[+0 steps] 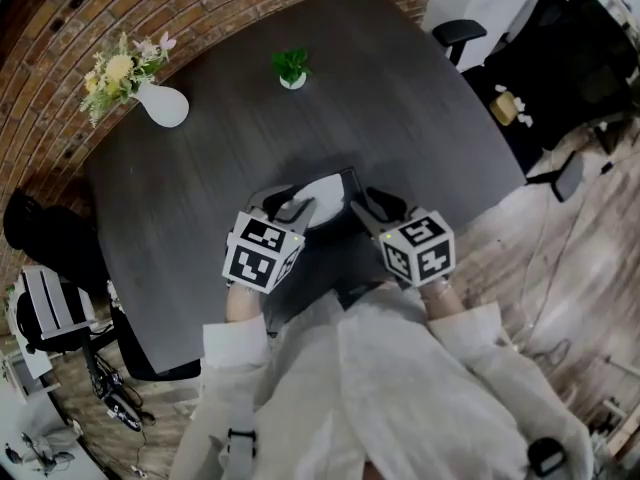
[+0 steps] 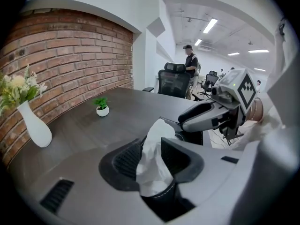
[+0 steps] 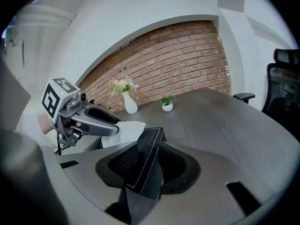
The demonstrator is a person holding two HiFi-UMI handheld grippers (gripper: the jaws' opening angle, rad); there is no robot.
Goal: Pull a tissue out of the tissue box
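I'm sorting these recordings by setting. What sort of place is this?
Most likely an office meeting room: a large dark table stands beside a brick wall, black office chairs stand at its far end, and an open workspace with strip ceiling lights lies beyond.

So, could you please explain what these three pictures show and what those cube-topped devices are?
A person holds two hand-held grippers, each carrying a marker cube. One picture looks down from the person's head. The other two come from cameras riding on each gripper, looking along its jaws. On the dark table are a white vase of flowers, a small potted plant and a black tissue box. The left gripper is shut on a white tissue. The right gripper clamps the box's edge.
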